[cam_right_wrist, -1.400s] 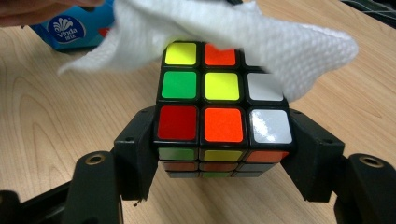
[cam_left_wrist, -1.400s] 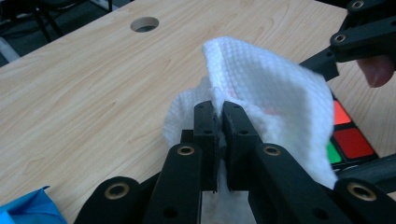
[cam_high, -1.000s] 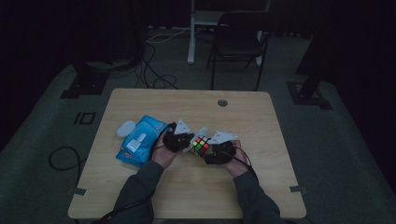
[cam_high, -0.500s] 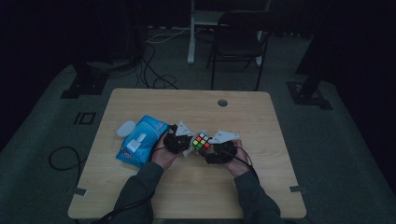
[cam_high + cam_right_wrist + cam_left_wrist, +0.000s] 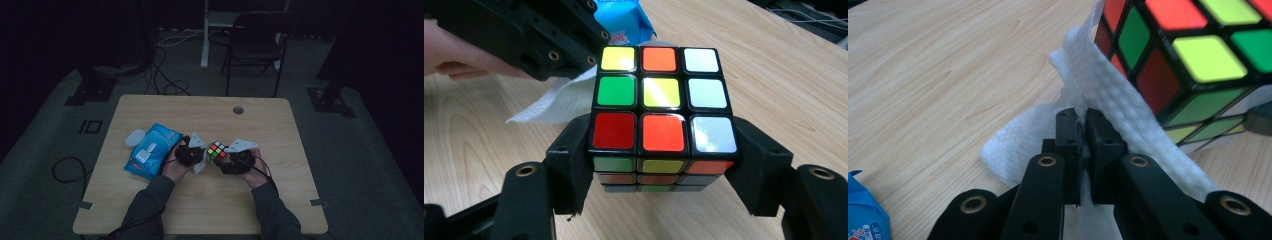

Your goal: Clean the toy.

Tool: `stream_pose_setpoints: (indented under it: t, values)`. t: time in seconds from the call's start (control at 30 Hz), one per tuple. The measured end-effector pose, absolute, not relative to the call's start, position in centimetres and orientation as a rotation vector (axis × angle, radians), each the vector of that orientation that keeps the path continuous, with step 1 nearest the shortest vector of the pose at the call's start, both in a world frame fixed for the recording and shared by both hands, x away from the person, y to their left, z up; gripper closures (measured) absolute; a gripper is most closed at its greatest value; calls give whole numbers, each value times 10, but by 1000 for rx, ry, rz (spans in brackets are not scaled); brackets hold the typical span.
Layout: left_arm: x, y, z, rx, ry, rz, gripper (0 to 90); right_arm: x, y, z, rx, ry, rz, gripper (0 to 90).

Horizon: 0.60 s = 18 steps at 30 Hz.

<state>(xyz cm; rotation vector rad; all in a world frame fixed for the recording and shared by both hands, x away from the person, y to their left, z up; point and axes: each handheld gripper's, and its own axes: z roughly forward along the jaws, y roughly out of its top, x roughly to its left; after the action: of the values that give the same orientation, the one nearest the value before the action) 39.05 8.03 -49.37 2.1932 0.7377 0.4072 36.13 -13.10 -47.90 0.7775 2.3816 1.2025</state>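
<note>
A scrambled puzzle cube (image 5: 659, 105) is clamped between the jaws of my right gripper (image 5: 659, 165), held just above the table; it also sits mid-table in the high view as the cube (image 5: 216, 152). My left gripper (image 5: 1082, 131) is shut on a white tissue (image 5: 1098, 90), which drapes against the cube's (image 5: 1188, 55) side face. In the high view the left gripper (image 5: 196, 154) is just left of the cube and the right gripper (image 5: 231, 160) just right of it. The tissue (image 5: 559, 102) also trails beside the cube in the right gripper view.
A blue pack of wipes (image 5: 151, 151) lies left of the left hand, with a small white lid or pad (image 5: 134, 137) beside it. The wooden table (image 5: 210, 210) has a cable hole (image 5: 238, 110) near its far edge. A chair (image 5: 255, 45) stands beyond the table.
</note>
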Motion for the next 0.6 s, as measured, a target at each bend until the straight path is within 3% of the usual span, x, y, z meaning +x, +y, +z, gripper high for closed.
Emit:
stream_pose_setpoints:
  t: [0.6]
  values:
    - [387,82,-480,2146,726,424,862,360,-129,-483,767,2395,1196,345]
